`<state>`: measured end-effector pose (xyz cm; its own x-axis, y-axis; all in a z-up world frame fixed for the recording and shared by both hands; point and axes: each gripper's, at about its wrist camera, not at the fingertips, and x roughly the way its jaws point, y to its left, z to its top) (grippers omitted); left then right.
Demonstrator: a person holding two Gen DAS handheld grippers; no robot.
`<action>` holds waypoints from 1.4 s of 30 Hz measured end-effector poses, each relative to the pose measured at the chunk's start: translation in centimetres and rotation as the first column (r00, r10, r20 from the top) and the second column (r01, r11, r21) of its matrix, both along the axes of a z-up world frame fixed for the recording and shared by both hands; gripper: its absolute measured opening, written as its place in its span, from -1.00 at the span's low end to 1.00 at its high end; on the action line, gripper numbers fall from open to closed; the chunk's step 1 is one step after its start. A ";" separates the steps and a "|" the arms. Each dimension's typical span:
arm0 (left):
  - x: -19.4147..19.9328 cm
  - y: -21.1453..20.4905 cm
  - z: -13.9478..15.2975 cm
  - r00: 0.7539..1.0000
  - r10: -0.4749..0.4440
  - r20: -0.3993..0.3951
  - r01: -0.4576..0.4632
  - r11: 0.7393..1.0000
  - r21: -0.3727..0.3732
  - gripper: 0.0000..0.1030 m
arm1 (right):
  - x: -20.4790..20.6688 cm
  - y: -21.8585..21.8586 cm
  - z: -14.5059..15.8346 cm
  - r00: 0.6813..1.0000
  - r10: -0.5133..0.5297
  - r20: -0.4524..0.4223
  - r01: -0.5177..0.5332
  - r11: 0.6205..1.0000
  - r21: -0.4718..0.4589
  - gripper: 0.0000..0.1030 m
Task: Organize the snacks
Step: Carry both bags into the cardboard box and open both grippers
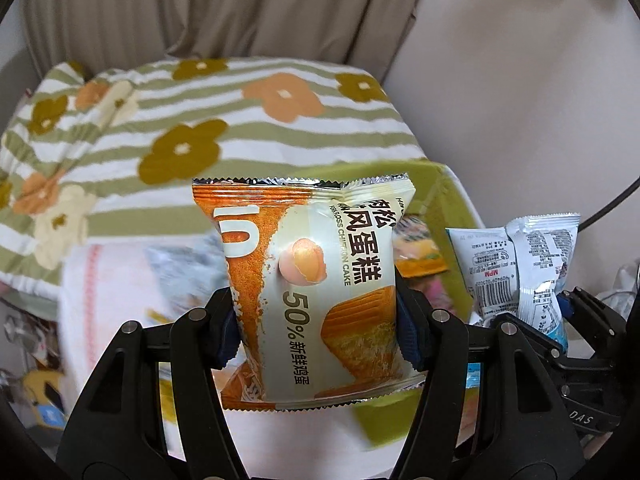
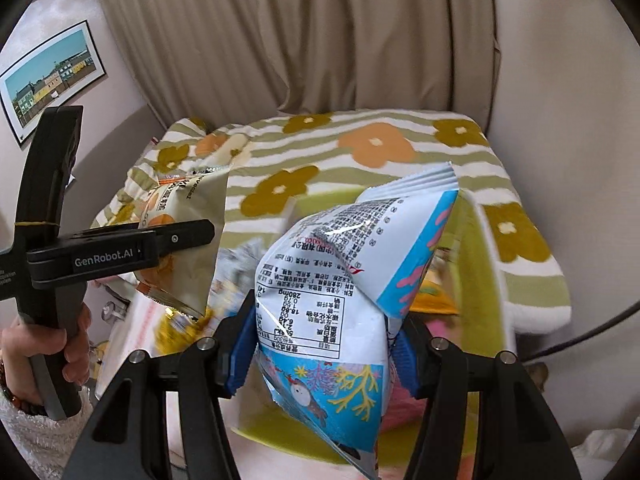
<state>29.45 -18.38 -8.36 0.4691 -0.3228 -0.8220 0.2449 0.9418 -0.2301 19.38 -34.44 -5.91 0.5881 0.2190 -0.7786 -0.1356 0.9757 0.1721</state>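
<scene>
my left claw (image 1: pixel 316 332) is clenched on the chiffon cake packet (image 1: pixel 308 288), blue pads pressing its lower sides so the bag stands upright with its crimped top seal at twelve o'clock. my right claw (image 2: pixel 320 352) is clamped the same way on the blue and white snack bag (image 2: pixel 344 300), nutrition panel facing me, its upper half folded over toward two o'clock. both packets hang clear of any surface, side by side; in the left wrist view the blue bag shows at three o'clock, in the right wrist view the cake packet shows at nine o'clock, with the person's hand (image 2: pixel 48 348) on the left handle.

below and beyond sits a lime green bin (image 1: pixel 440 216) with blurred packets inside it, at about one o'clock from the left claw, and past that the flowered striped blanket (image 1: pixel 240 120) on the bed.

i judge the step to be carrying both snacks over to that bin. to do it well i'd keep the squeeze steady, since these puffed bags slip and crush easily, keep the two claws apart so the bags don't snag, bring each one low over the bin before letting go, and release one at a time.
</scene>
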 end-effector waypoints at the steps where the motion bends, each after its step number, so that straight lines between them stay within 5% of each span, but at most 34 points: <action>1: -0.3 -1.0 -0.4 1.000 -0.003 -0.009 0.003 1.000 0.001 0.14 | -0.1 -0.9 -0.2 1.000 -0.001 -0.010 0.001 1.000 -0.005 0.06; 14: -3.8 -7.8 -6.8 0.992 -0.055 -0.112 0.059 0.998 0.031 0.21 | -2.1 -6.5 -3.8 0.997 -0.022 -0.074 0.023 1.000 0.004 0.06; 17: -4.2 -7.8 -6.5 0.994 -0.051 -0.094 0.054 0.998 0.033 0.97 | -2.1 -7.0 -3.8 0.997 -0.033 -0.073 0.034 0.999 0.011 0.06; 22: -4.9 -7.2 -5.6 0.998 -0.048 -0.050 0.053 0.994 0.096 0.99 | -1.8 -7.7 -4.0 0.997 -0.040 -0.067 0.043 0.999 0.032 0.06; 36: -4.0 -4.7 -5.1 0.997 -0.009 -0.074 0.017 0.995 0.103 0.99 | 1.5 -6.2 -4.7 0.994 0.011 -0.110 -0.003 0.997 0.073 0.11; 42: -4.0 -4.1 -5.3 0.997 0.007 -0.078 0.002 0.994 0.109 0.99 | 2.0 -5.2 -4.4 0.998 0.028 -0.053 -0.024 0.997 0.071 0.85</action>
